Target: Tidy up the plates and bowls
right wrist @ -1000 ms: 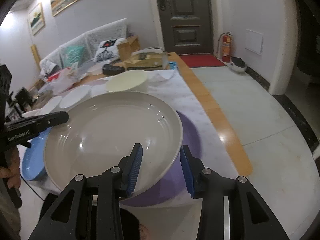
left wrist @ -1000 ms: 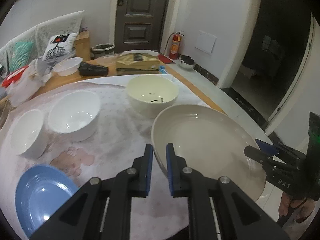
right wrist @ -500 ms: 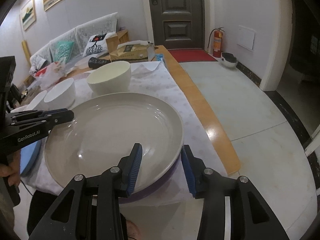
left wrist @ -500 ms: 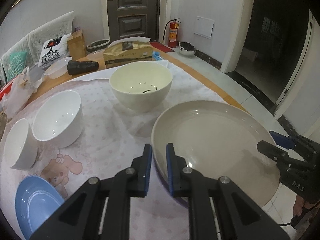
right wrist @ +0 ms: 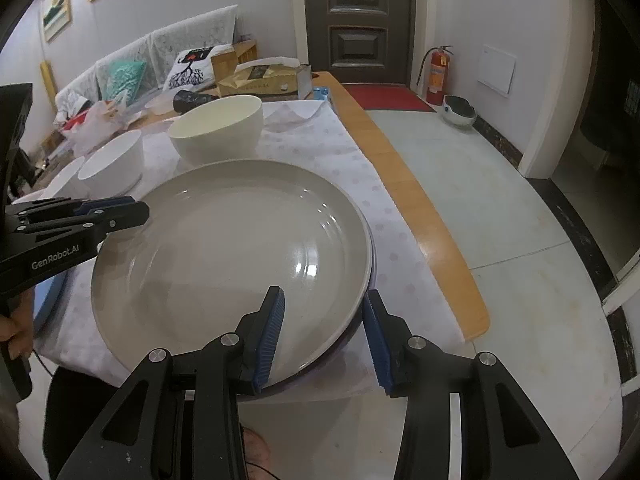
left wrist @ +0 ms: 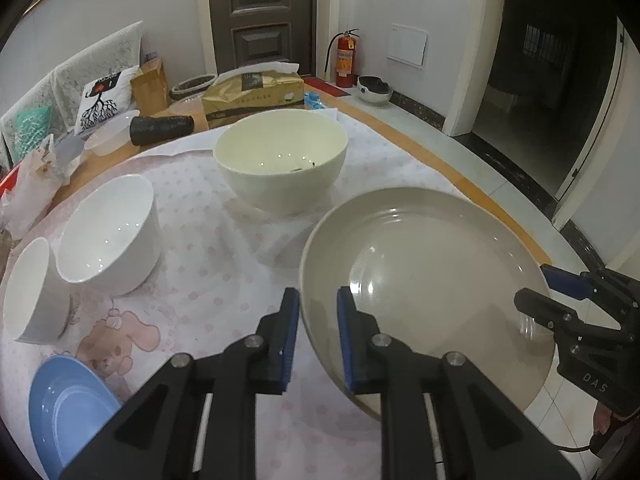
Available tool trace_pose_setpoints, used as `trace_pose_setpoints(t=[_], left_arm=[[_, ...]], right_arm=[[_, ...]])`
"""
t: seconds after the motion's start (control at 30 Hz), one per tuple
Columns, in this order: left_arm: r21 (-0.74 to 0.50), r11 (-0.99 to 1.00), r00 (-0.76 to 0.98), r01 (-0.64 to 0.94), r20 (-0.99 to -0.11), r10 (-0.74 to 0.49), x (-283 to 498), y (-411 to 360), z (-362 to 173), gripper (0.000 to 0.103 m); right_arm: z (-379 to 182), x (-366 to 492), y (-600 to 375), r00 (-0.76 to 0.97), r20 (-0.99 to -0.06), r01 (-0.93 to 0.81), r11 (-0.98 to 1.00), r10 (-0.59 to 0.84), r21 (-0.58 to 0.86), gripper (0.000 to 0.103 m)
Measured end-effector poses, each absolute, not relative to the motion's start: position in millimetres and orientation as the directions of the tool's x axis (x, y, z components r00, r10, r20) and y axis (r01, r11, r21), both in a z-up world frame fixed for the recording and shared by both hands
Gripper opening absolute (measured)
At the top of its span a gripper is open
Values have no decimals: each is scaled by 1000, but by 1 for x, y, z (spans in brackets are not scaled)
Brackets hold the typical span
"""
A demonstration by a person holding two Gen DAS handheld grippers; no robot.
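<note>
**A:** so the big grey plate (right wrist: pixel 224 248) is glossy, wide and shallow, with a purple one peeking out under its rim. It's at the table's right edge, near the front corner, hanging a bit past the tablecloth (left wrist: pixel 208 240)

**B:** who's got it?

**A:** left gripper (left wrist: pixel 318 340) has its blue pads either side of the plate's left rim, a narrow gap apart, can't tell if they actually press it. Right gripper (right wrist: pixel 324 332) is spread wider, straddling the near rim, outer pad clear of it, so not pinching

**B:** anything change from a second ago?

**A:** yeah, the left jaws were nearly shut then and sit a bit wider apart now. The cream bowl (left wrist: pixel 280 160) and the two white bowls (left wrist: pixel 108 236) also look closer in the left view. Blue plate (left wrist: pixel 64 412) is still at the front left corner
</note>
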State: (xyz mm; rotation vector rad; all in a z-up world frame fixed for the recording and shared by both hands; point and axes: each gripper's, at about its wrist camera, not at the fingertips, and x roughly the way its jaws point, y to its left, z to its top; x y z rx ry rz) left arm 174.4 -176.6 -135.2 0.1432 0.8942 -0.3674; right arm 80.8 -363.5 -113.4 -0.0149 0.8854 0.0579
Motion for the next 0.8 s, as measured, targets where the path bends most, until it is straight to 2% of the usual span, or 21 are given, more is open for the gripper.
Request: trace_pose_setpoints(t=[0.43, 0.5, 0.57, 0.77, 0.8], left_arm=[[-34, 919, 555, 394, -788, -267, 175, -178, -143, 23], [-44, 916, 550, 399, -788, -278, 174, -178, -143, 25], [-51, 914, 553, 402, -782, -287, 172, -176, -140, 29], [-94, 919, 570, 384, -758, -316, 166, -160, -124, 30], [-99, 922, 580, 375, -751, -316, 164, -154, -120, 35]], right_arm=[[-118, 84, -362, 617, -787, -49, 999, 28, -3, 36], [-117, 83, -362, 615, -788, -49, 999, 28, -3, 39], [-115, 82, -360, 626, -779, -57, 998, 36, 0, 48], [-95, 77, -346, 671, -739, -95, 995, 50, -19, 68], [-92, 76, -341, 678, -733, -113, 993, 66, -15, 69]])
